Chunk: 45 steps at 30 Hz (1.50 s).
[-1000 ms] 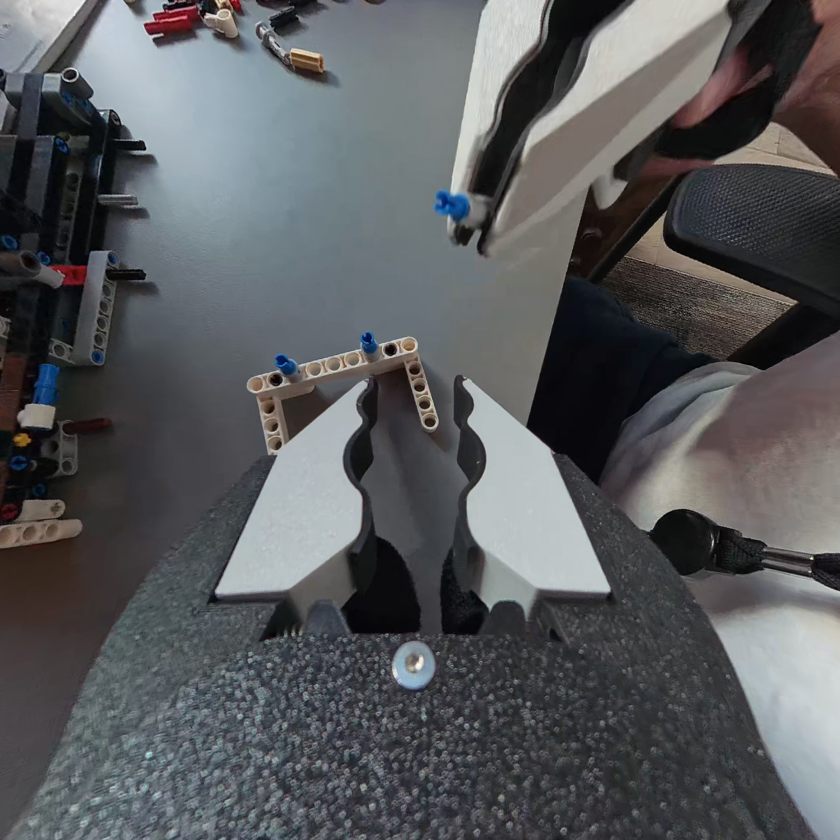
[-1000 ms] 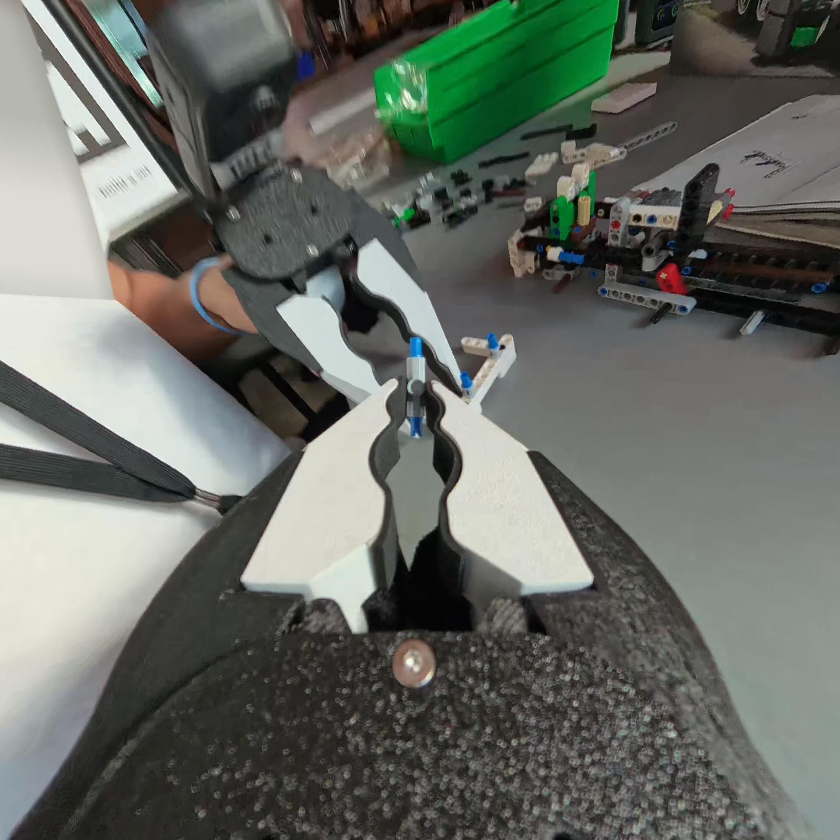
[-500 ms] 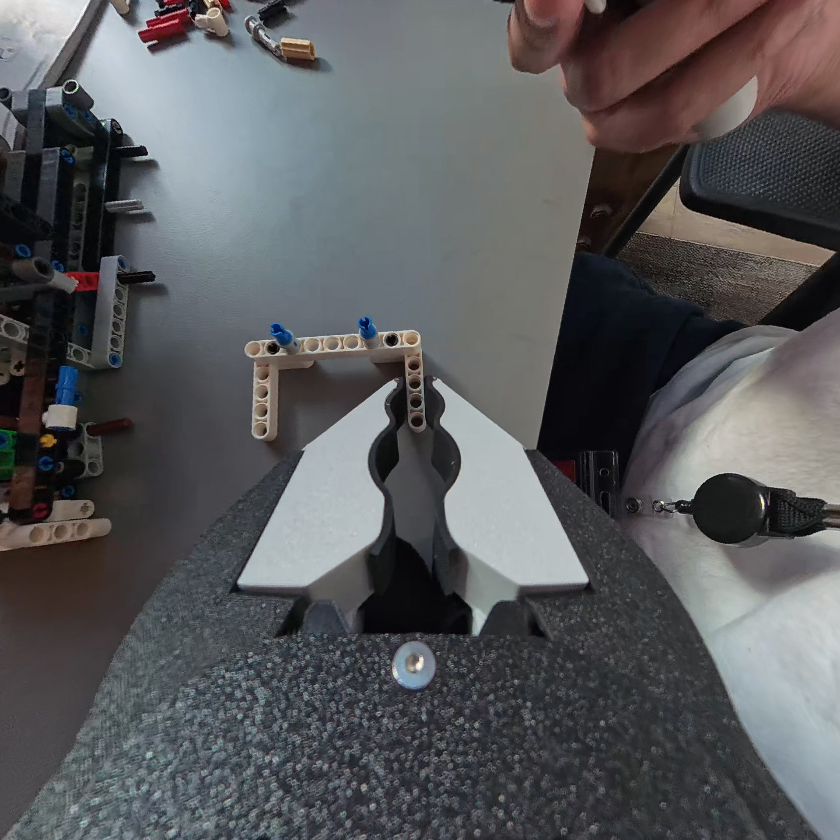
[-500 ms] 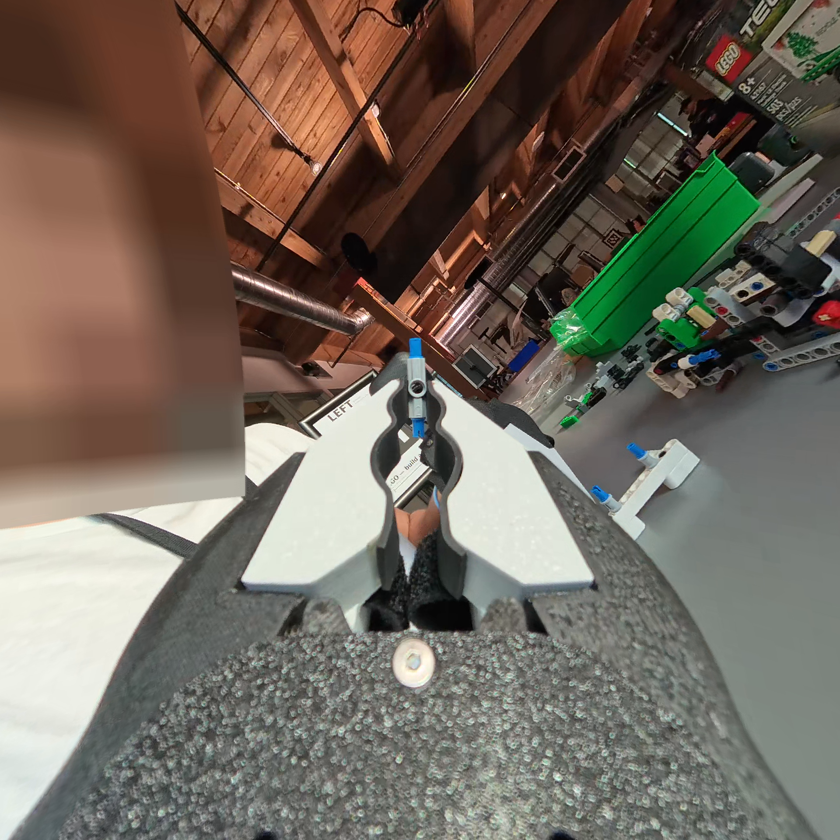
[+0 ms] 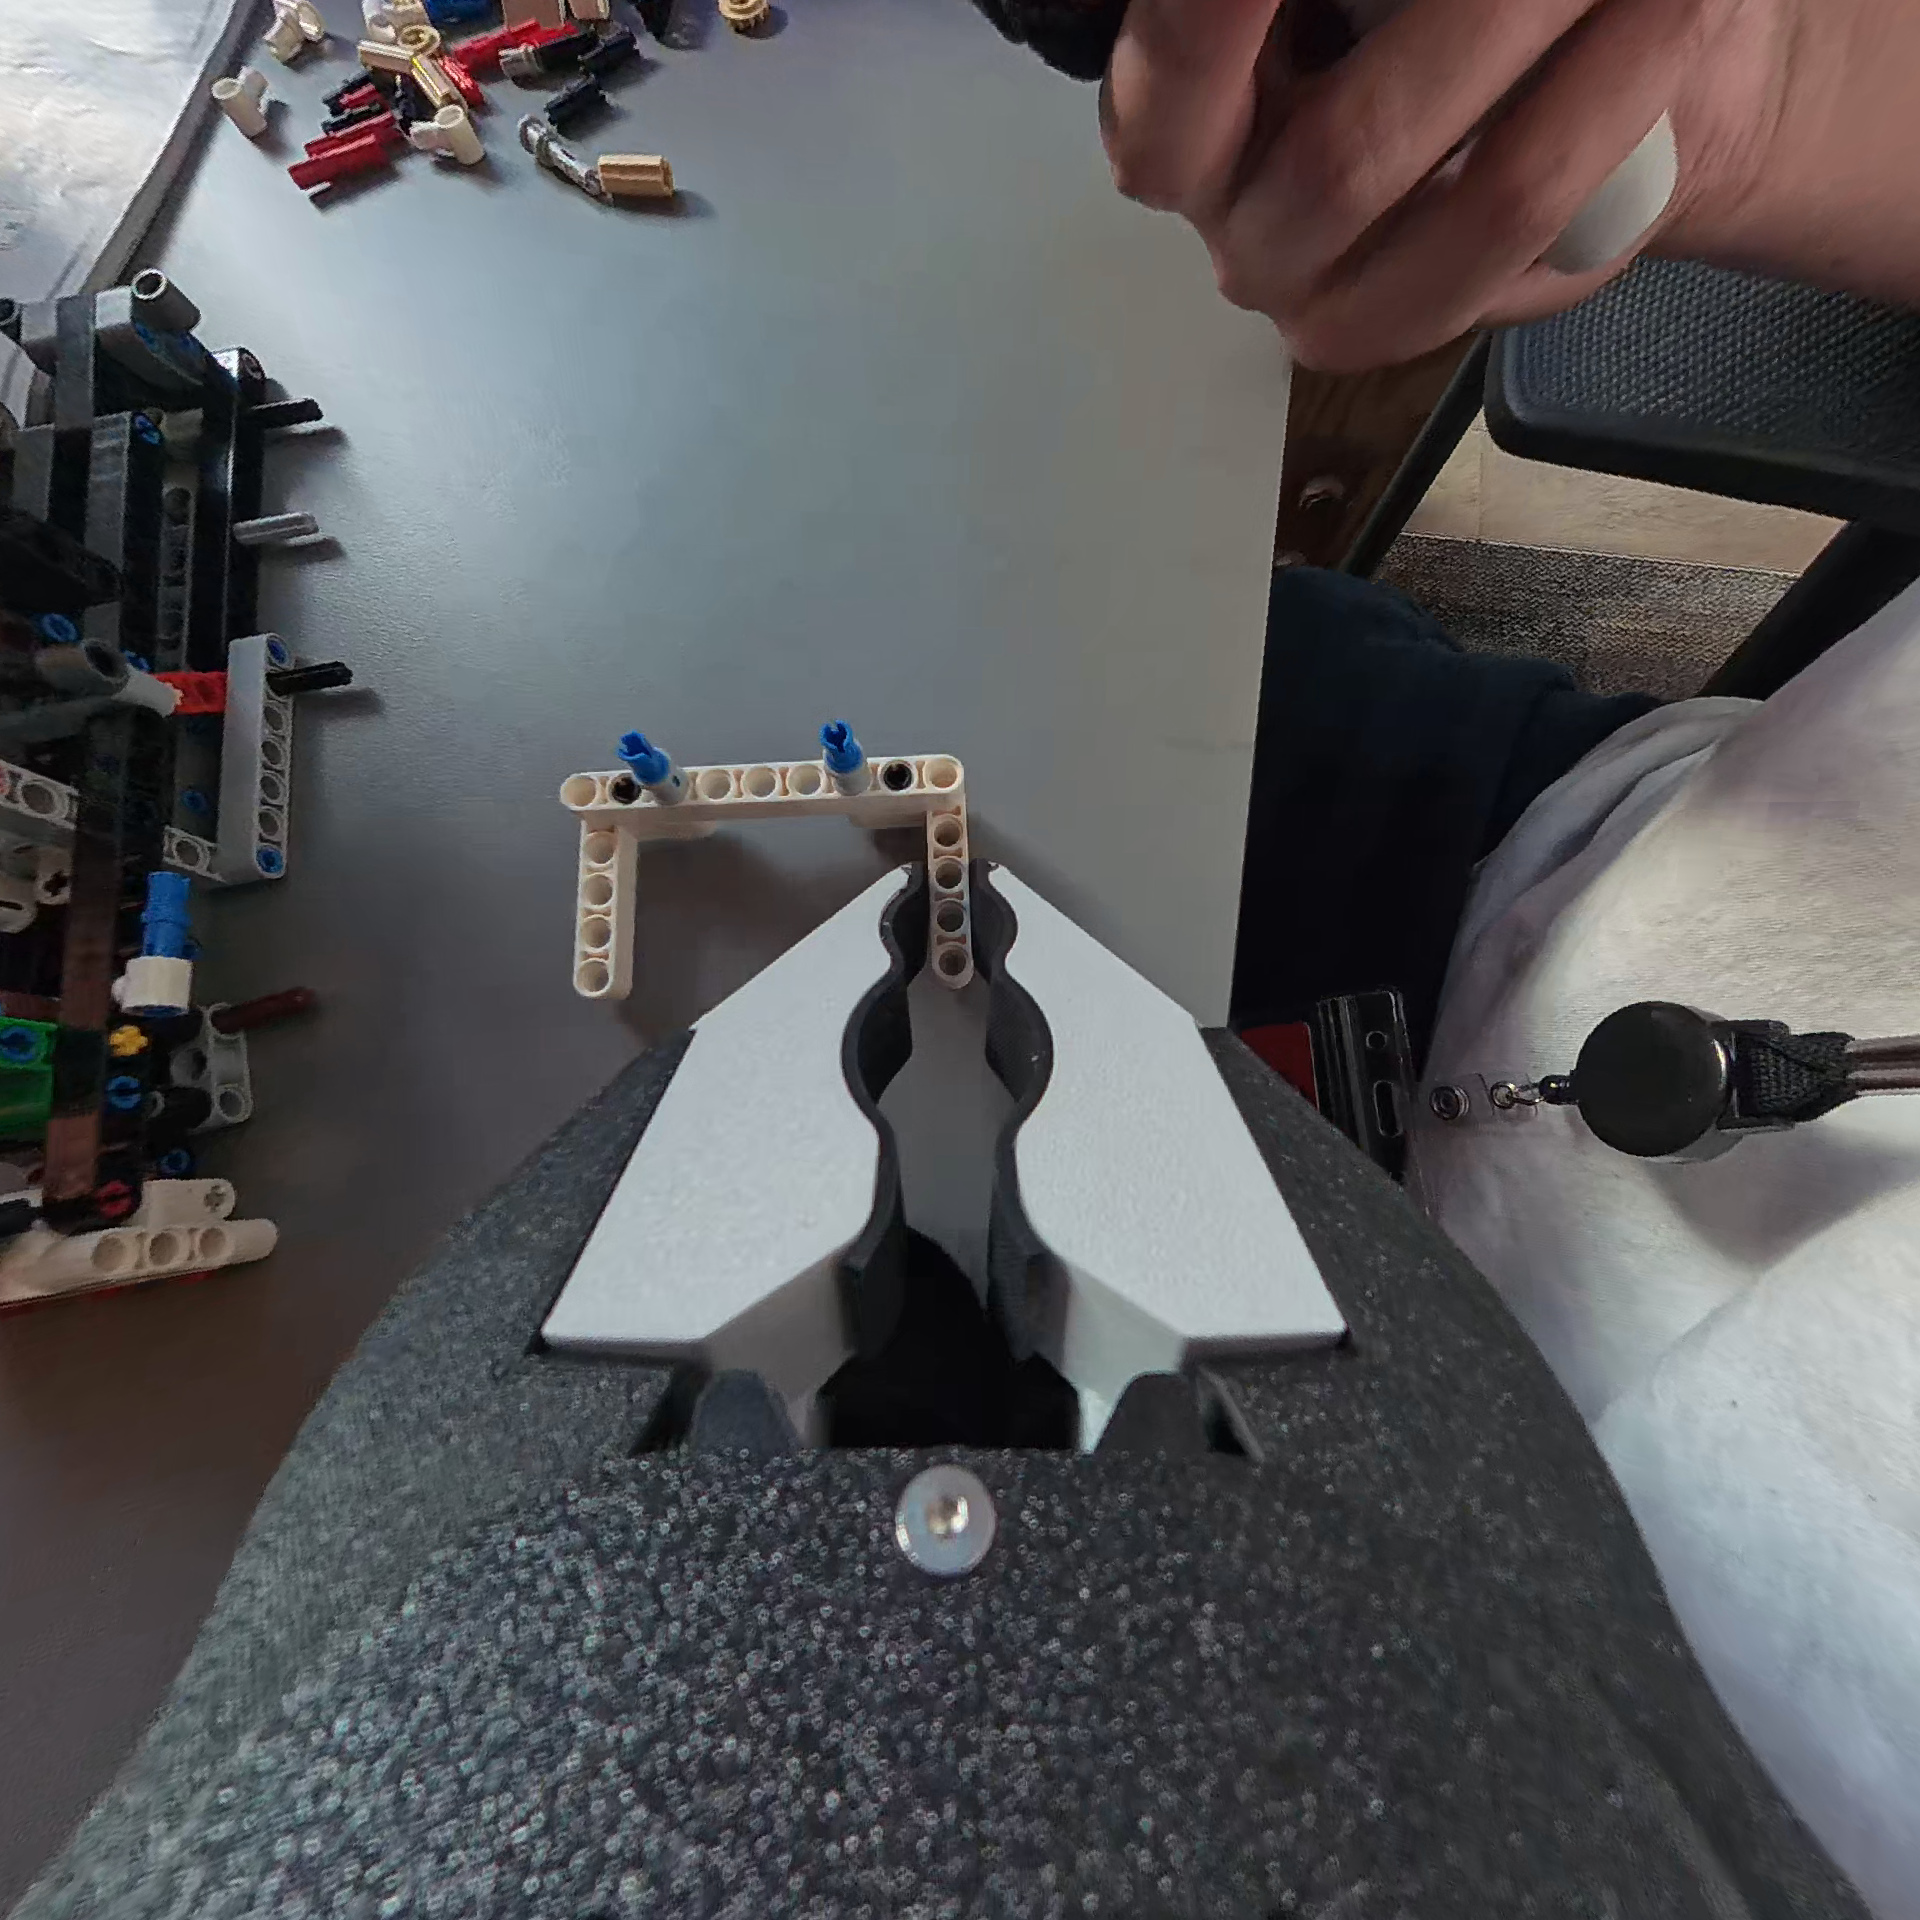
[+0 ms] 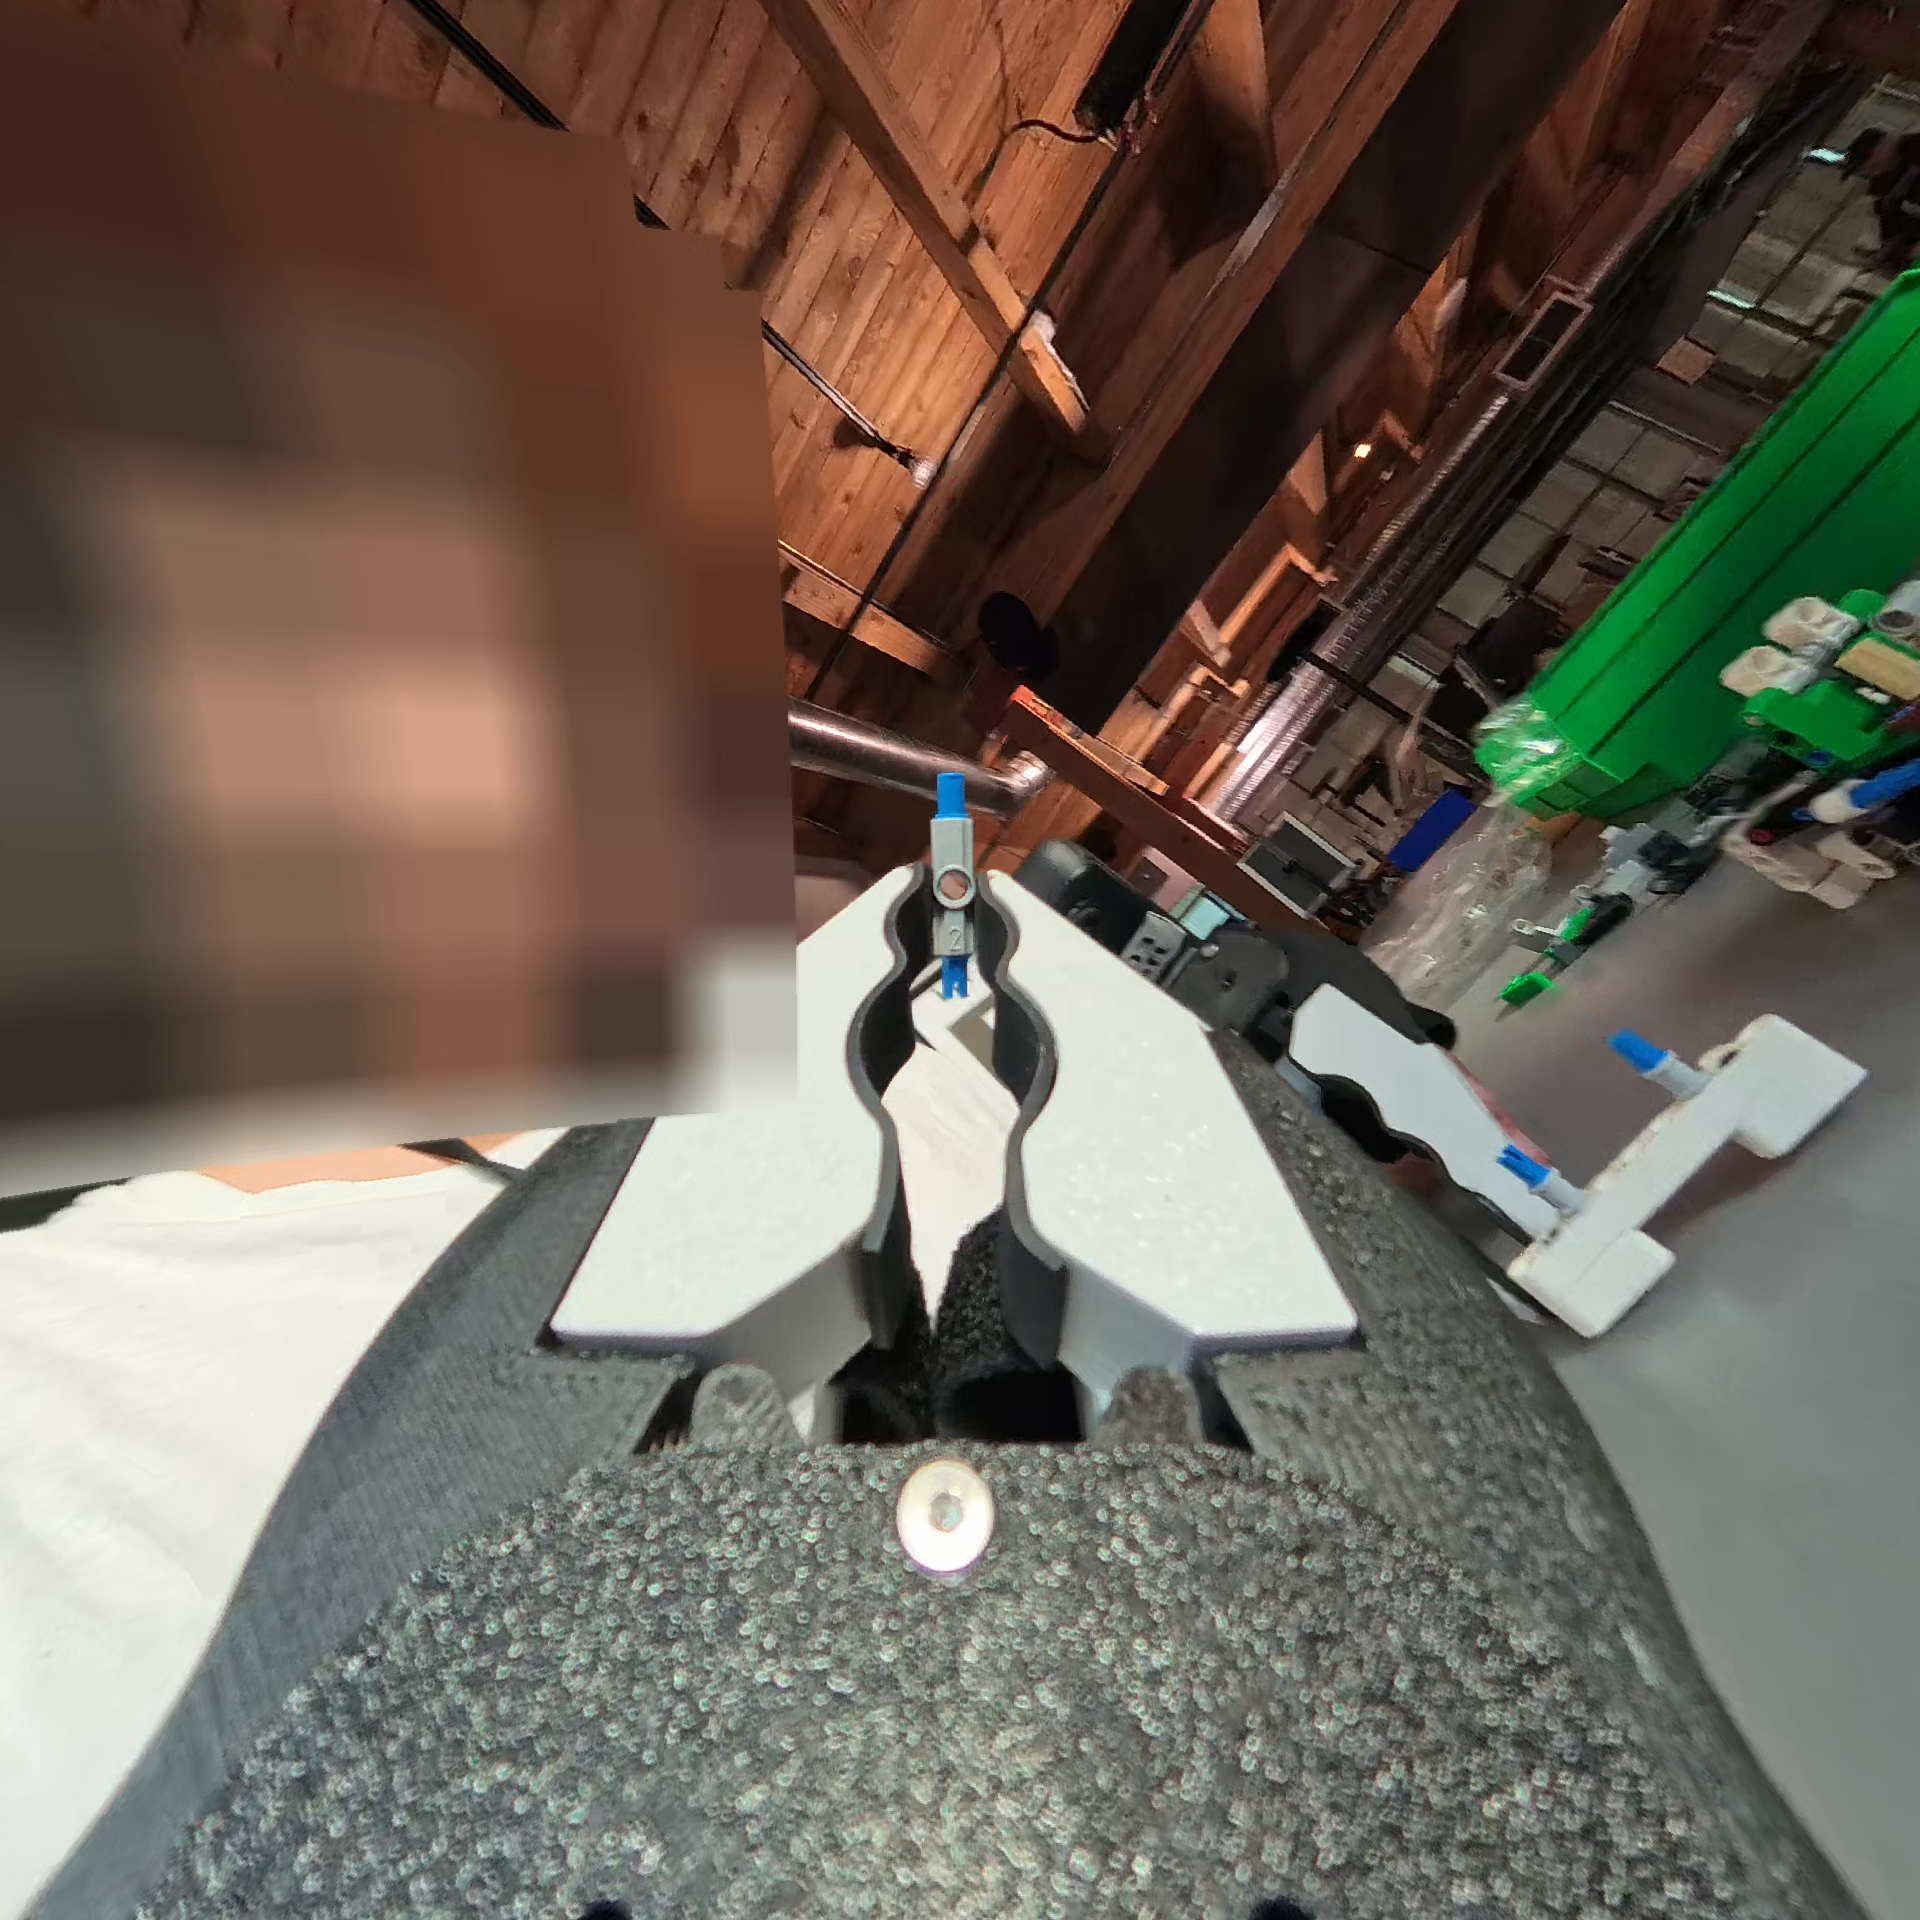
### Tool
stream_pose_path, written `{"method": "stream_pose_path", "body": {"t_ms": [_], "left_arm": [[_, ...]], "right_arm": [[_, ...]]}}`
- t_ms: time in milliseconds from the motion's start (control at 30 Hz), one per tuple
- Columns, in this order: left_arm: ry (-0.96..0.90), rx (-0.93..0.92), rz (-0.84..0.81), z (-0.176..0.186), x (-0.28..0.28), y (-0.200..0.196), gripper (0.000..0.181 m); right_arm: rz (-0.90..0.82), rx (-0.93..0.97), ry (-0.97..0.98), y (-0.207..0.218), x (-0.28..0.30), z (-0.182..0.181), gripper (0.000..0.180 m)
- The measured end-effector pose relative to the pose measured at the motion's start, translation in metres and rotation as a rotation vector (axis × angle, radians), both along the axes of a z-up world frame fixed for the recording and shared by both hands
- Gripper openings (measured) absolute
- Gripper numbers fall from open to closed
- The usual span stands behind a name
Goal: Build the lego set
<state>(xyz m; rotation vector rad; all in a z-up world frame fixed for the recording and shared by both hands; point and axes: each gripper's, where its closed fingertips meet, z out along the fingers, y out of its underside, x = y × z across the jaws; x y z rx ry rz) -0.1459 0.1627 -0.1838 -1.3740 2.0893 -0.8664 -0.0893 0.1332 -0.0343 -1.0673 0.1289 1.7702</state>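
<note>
White frame (image 5: 764,781) — two blue pins — clenched in left gripper (image 5: 951,883); right gripper (image 6: 953,883) grasping one grey connector (image 6: 952,886)

Support: flat dark grey table (image 5: 831,468). On it: white U-shaped beam frame w/ 2 blue pins (image 5: 764,790) at centre; partly built black/grey beam assy (image 5: 114,727) at left edge; loose red, black, tan small parts (image 5: 447,94) at far side.

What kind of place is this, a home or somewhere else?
Probably a workshop or converted warehouse: exposed wooden roof beams and a metal duct overhead, a grey worktable strewn with loose building pieces, and an office chair beside it.
</note>
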Motion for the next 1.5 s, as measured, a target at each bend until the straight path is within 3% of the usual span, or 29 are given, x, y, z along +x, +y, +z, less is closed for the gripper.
{"method": "stream_pose_path", "body": {"t_ms": [33,200,267,400,533,667,833,1300,1500], "left_arm": [[0.008,-0.008,0.004,-0.002,-0.001,0.001,0.005],[0.018,-0.026,0.019,0.0,-0.006,0.006,0.005],[-0.042,-0.059,0.014,0.016,-0.003,0.005,0.014],[-0.23,-0.186,-0.142,0.07,-0.002,-0.013,0.025],[-0.335,-0.103,-0.357,0.092,-0.014,-0.023,0.023],[-0.286,-0.041,-0.562,0.089,-0.028,-0.043,0.023],[-0.227,0.035,-0.694,0.073,-0.033,-0.056,0.014],[-0.291,0.029,-0.689,0.073,-0.032,-0.055,0.002],[-0.371,-0.185,-0.597,0.09,-0.029,-0.042,0.001]], "right_arm": [[-0.041,-0.027,-0.095,0.005,-0.004,-0.007,0.005],[-0.272,-0.075,-0.785,0.021,-0.025,-0.048,0.006],[-0.227,-0.057,-0.879,0.016,-0.039,-0.054,0.006],[-0.055,-0.078,-0.732,0.006,-0.06,-0.052,0.005],[0.206,-0.11,-0.591,-0.01,-0.082,-0.059,0.006],[0.322,-0.164,-0.573,-0.016,-0.093,-0.066,0.006],[0.372,-0.148,-0.576,-0.024,-0.102,-0.067,0.006],[0.364,-0.186,-0.592,-0.026,-0.099,-0.074,0.007],[0.217,-0.127,-0.612,-0.019,-0.073,-0.059,0.028]]}}
